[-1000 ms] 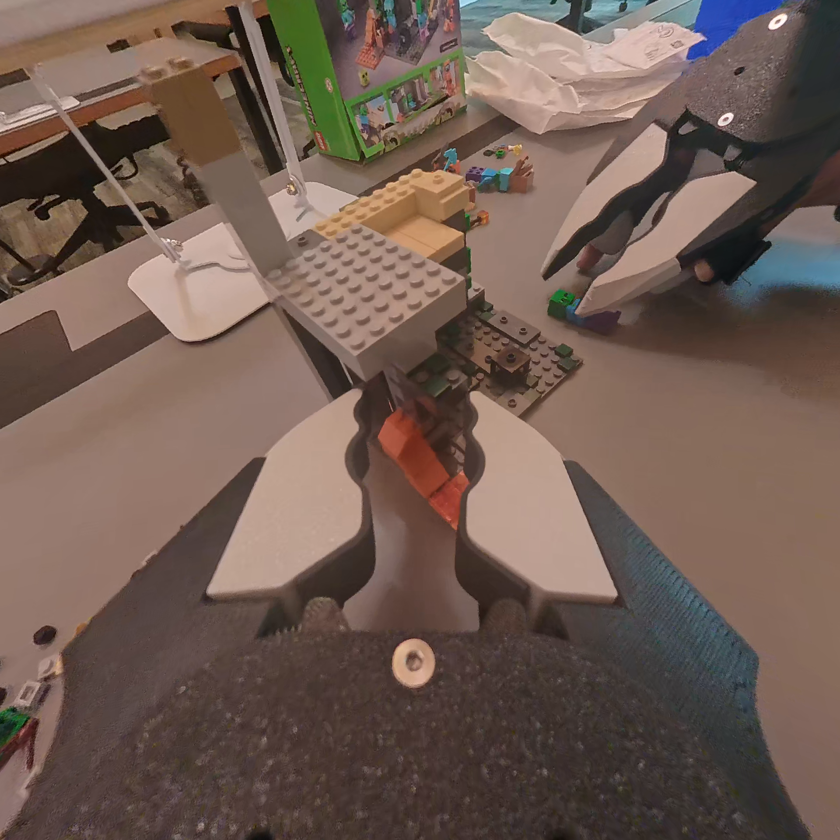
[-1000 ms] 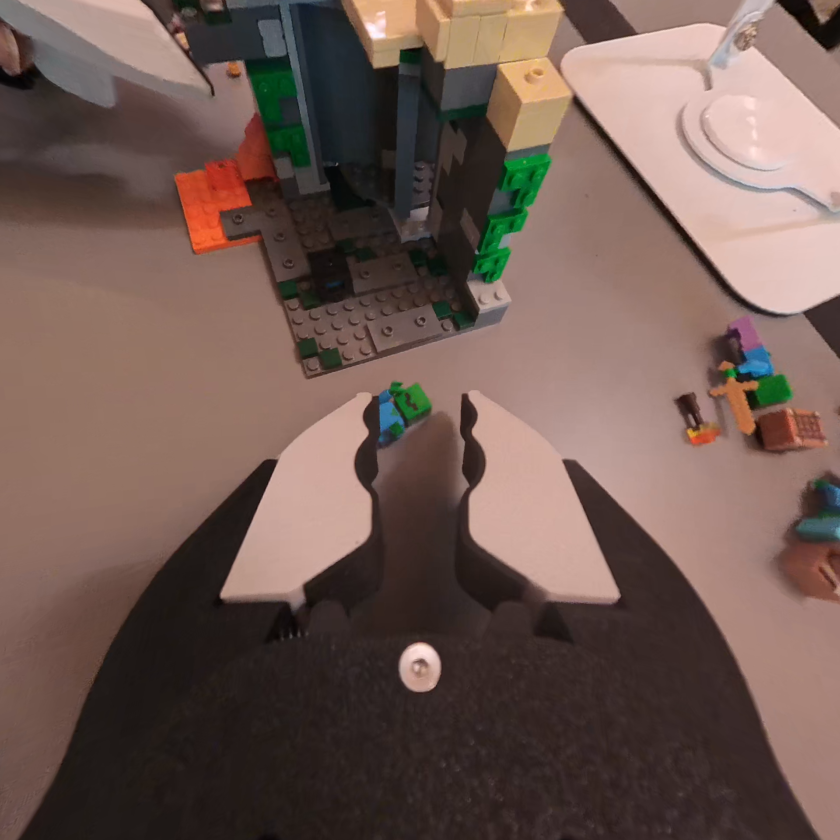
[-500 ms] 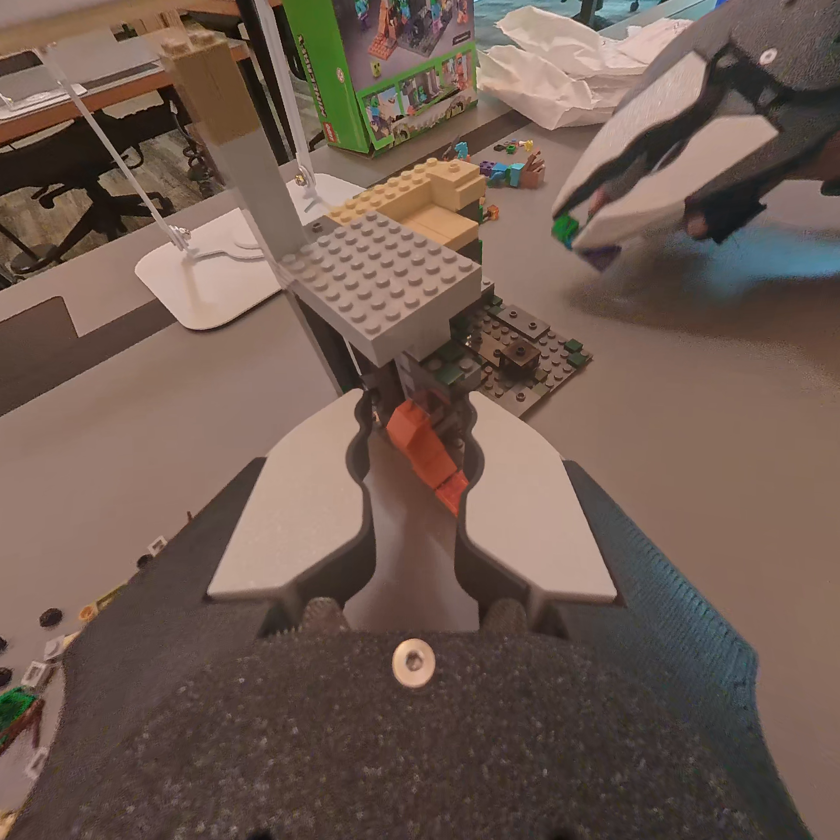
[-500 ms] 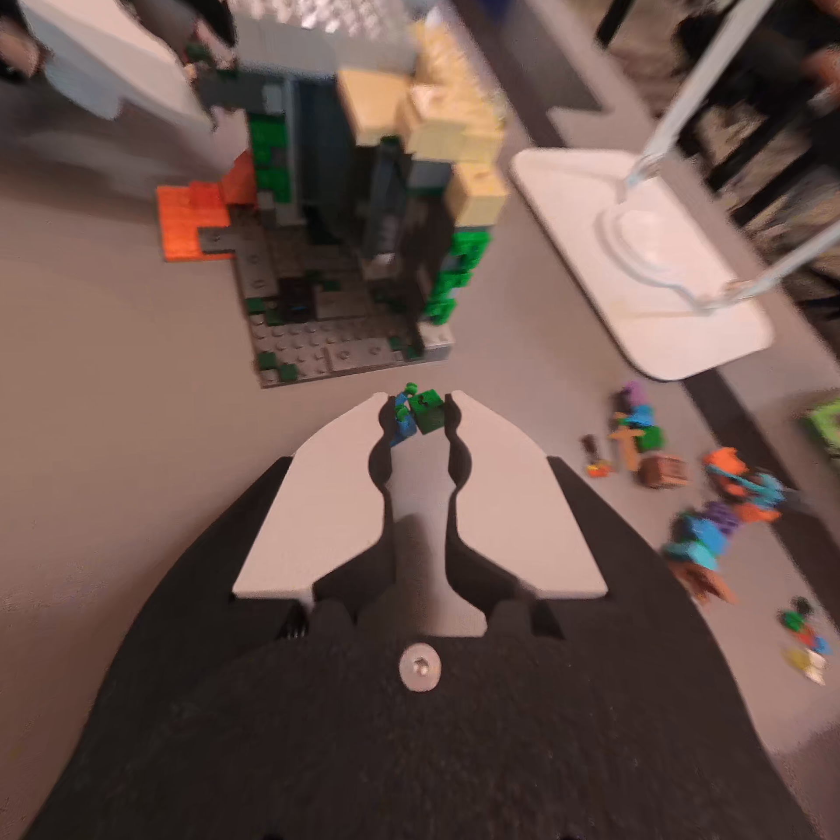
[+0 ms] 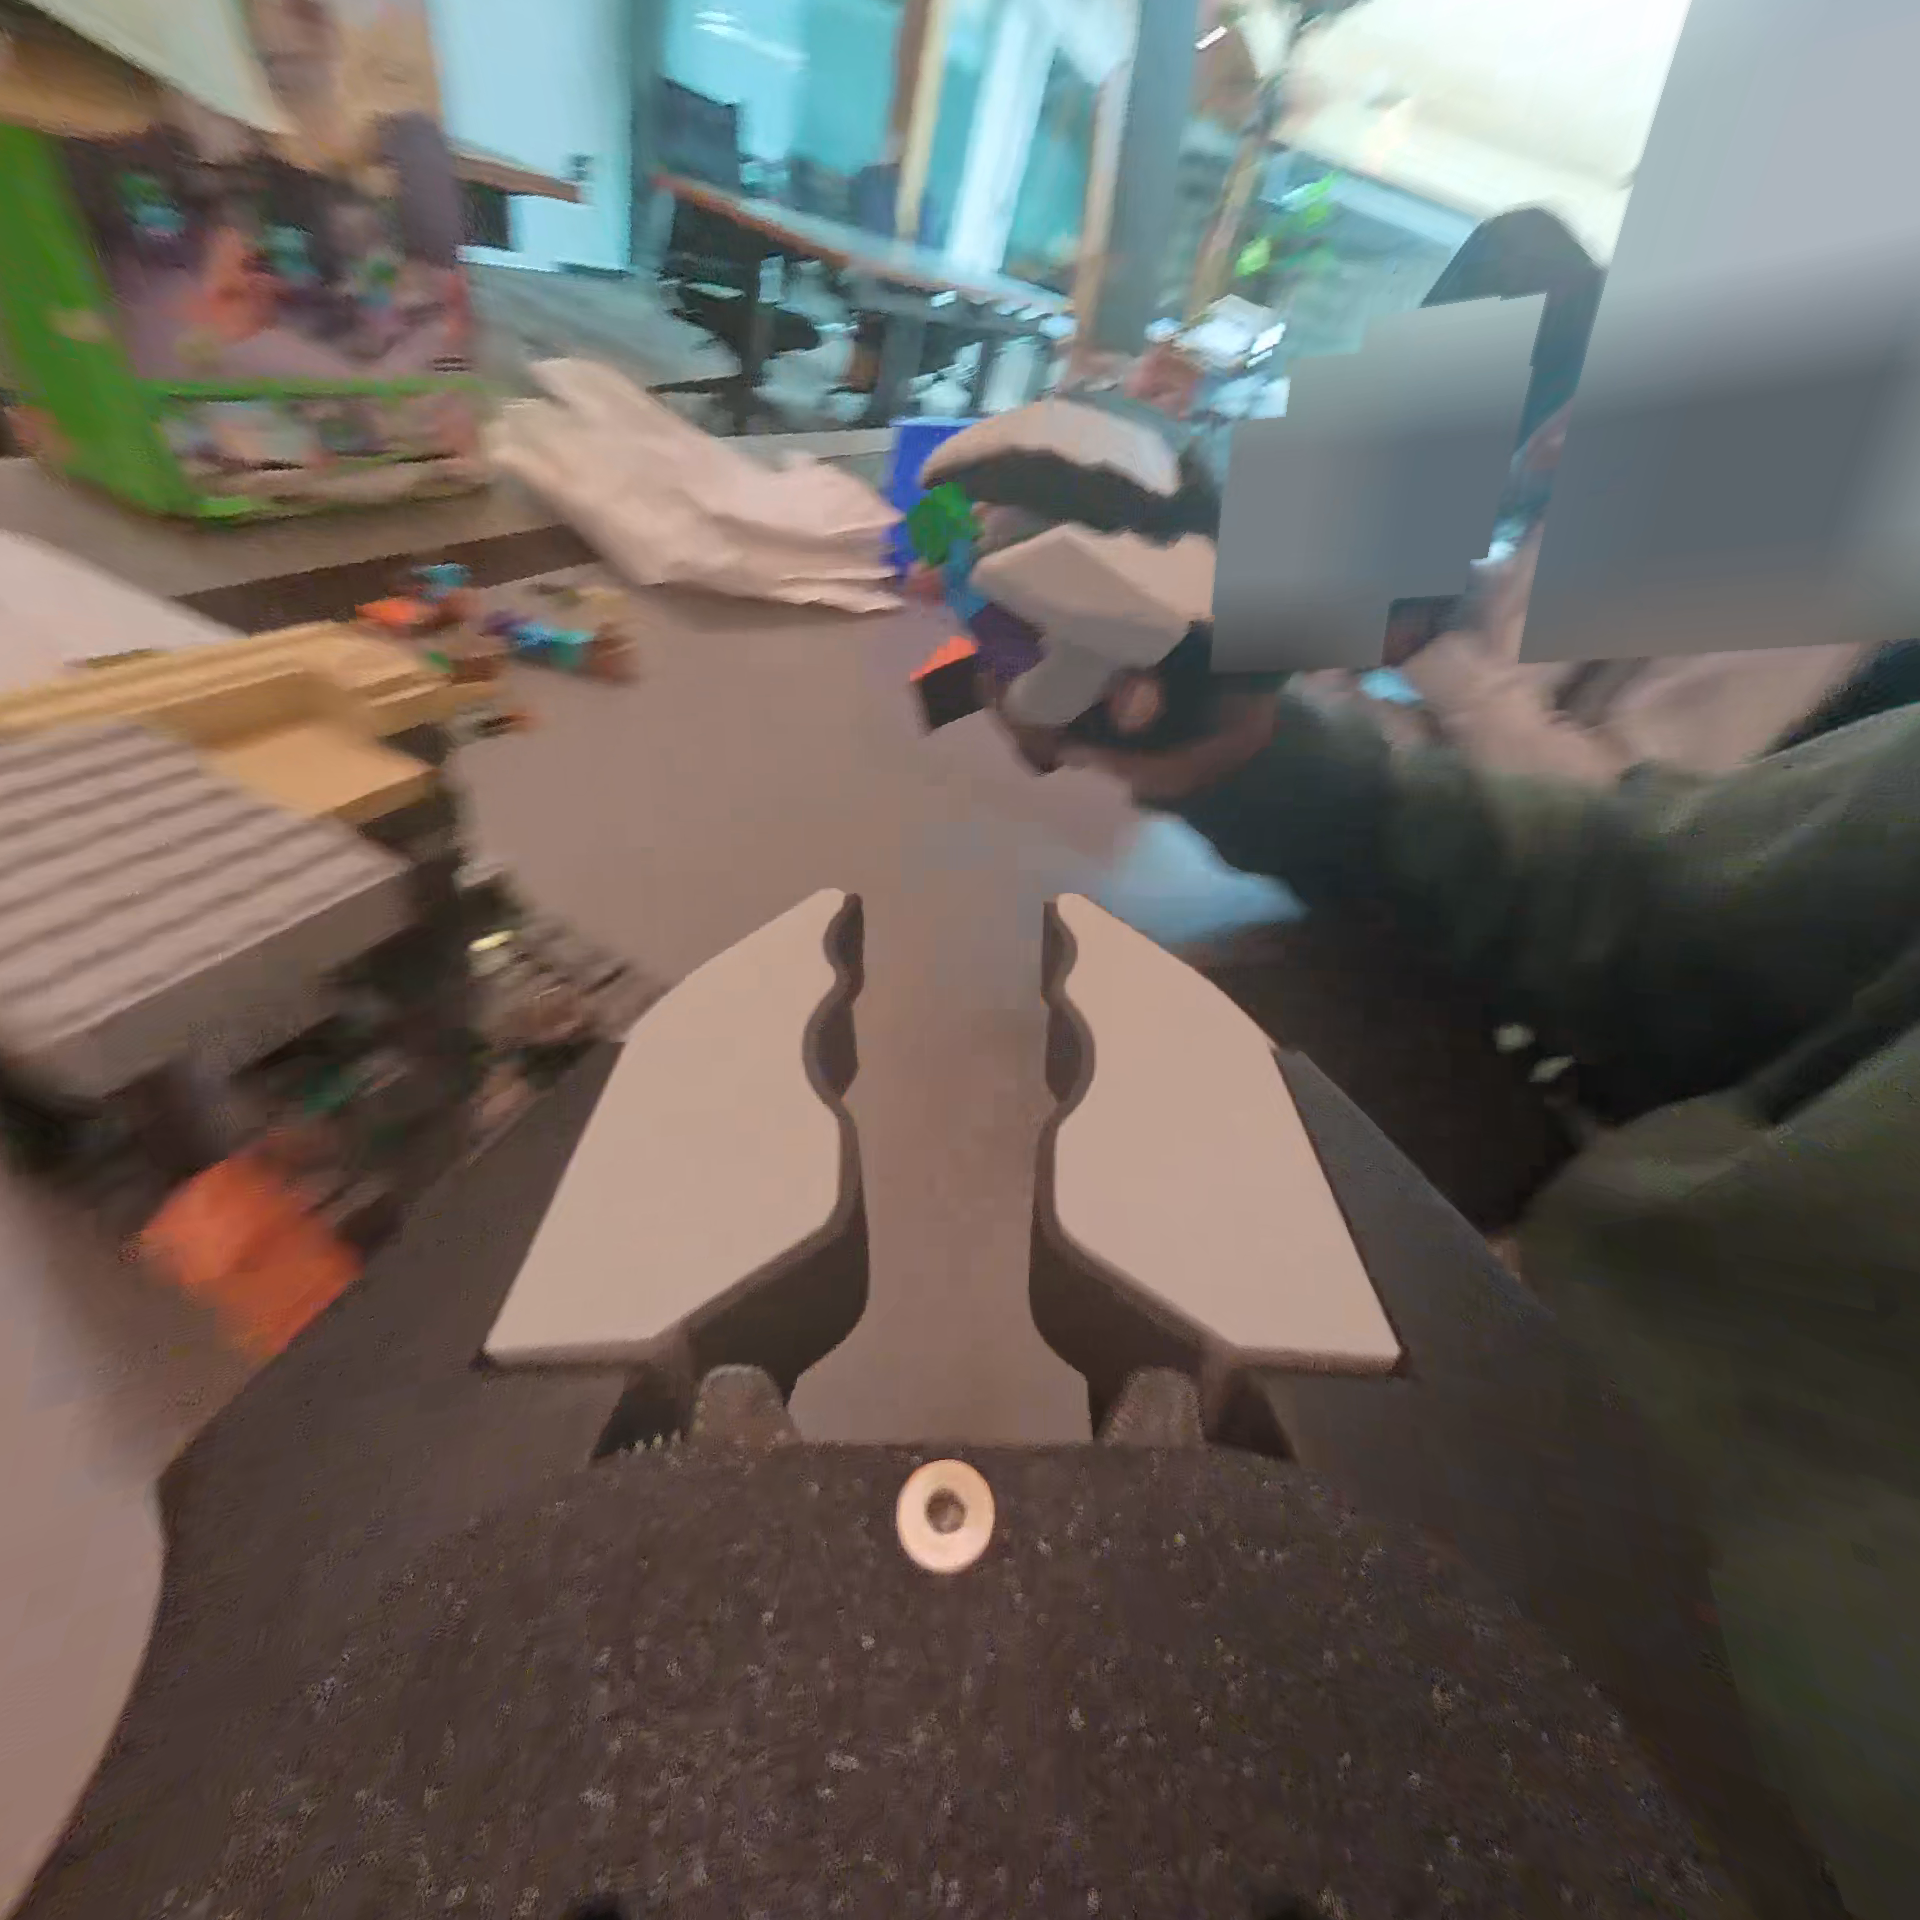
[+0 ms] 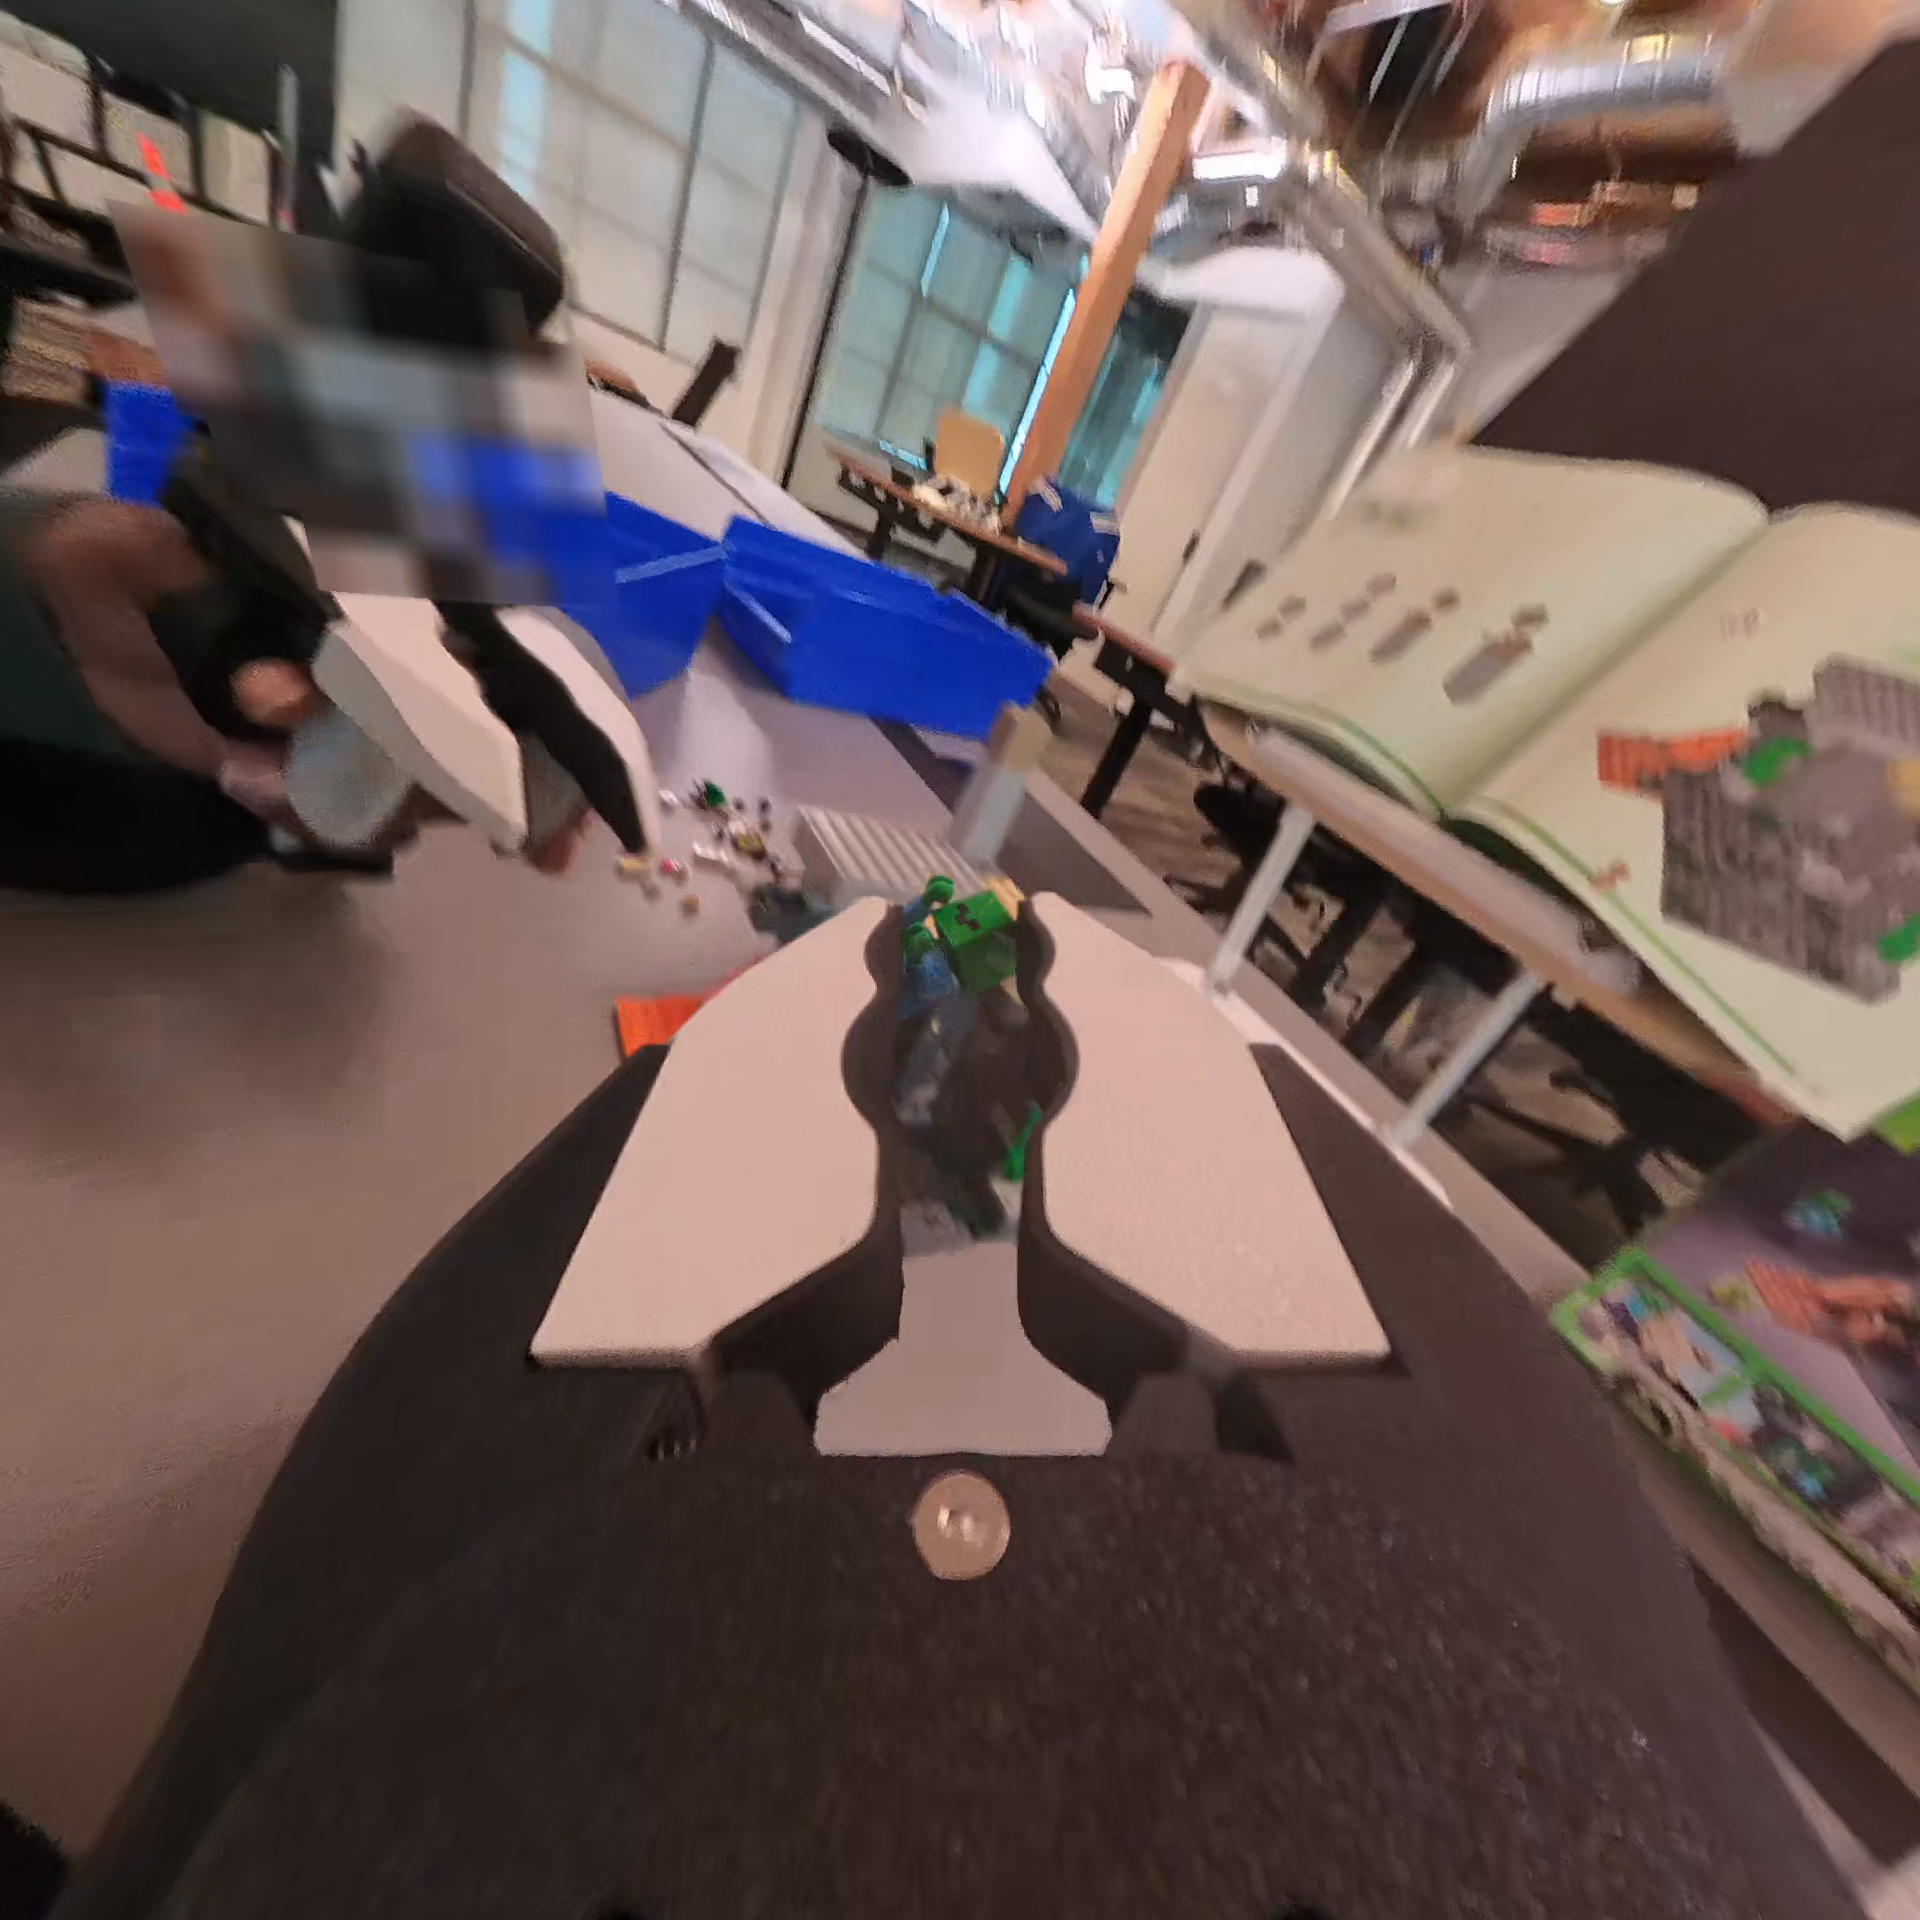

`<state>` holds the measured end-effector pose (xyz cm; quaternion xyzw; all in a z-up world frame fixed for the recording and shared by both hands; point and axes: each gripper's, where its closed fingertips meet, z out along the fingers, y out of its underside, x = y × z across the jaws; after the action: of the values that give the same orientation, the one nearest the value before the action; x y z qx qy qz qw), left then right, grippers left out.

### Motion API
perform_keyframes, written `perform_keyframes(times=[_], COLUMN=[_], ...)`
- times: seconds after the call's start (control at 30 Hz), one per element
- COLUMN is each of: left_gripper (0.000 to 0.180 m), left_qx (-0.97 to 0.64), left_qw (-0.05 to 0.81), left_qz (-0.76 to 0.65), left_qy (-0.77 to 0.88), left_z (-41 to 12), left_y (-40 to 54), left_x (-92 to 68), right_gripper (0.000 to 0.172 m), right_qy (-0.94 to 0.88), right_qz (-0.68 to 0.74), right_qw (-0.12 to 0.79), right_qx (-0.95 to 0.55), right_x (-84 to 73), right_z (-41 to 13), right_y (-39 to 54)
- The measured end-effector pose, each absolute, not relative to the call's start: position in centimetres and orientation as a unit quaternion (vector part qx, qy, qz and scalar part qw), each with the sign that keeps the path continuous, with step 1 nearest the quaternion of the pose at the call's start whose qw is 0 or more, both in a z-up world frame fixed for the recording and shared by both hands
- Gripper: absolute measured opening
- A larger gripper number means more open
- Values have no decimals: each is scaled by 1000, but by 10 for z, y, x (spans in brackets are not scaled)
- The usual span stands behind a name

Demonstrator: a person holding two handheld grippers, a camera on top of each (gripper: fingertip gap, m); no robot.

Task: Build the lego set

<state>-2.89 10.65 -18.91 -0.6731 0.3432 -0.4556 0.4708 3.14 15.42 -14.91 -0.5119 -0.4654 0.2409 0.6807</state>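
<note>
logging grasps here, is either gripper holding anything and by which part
The right gripper holds a small toy figure, green-headed with a blue body, clamped around head and upper body at the tips of its jaws. The left gripper holds nothing.

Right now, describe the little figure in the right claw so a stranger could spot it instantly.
Find the grey tabletop with the grey-roofed toy brick building. Raised in front of that building, the right claw grips a small plastic brick figure. Unlike the loose pieces scattered on the table, it has a square green head and blue body.
</note>
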Motion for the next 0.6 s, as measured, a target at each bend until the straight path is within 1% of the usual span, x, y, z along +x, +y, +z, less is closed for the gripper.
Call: perform_keyframes(times=[0.13,0.23,0.27,0.37,0.47,0.53,0.6], left_gripper=[44,43,41,20,24,19,20], left_qx=[-614,-591,-590,-576,-583,-582,-580], left_qw=[417,405,405,420,405,395,386], left_qz=[-583,-609,-608,-612,-621,-628,-635], left_qy=[330,339,344,342,334,333,333], left_z=[-167,-162,-162,-159,-164,-165,-163], left_y=[88,83,82,82,82,79,77], left_x=[21,37,40,37,34,33,31], right_gripper=[20,20,20,20,20,20,20], right_qy=[-467,-464,-455,-448,-456,-460,-465], right_qz=[269,286,297,329,340,342,337], right_qw=[699,700,702,690,678,676,677], right_qx=[-471,-460,-461,-463,-465,-463,-460], right_x=[7,1,2,4,5,5,4], right_z=[-131,-128,-126,-128,-136,-139,-140], right_y=[121,109,109,107,106,105,105])
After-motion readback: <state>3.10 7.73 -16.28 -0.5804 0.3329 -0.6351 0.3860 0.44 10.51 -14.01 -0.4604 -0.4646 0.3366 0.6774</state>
